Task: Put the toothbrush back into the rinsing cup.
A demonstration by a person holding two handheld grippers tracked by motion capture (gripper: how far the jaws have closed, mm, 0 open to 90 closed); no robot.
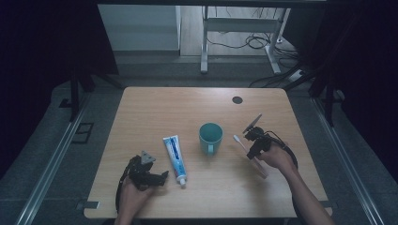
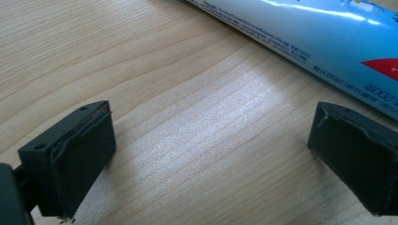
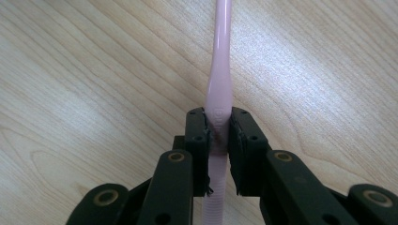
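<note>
Both grippers (image 1: 143, 174) (image 1: 256, 140) are black with square-padded fingers (image 2: 70, 154), brass-ringed pivots, trailing black cables, apparently grey three-cornered top plates.

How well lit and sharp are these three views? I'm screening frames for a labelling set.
High view: dim and bluish, with dark surroundings, though the table, cup and toothpaste tube stay readable. Left gripper view: bright, with a pale sheen on the wood and glare streaks along the tube. Right gripper view: evenly lit and sharp where the right tongs clamp the pink toothbrush.
</note>
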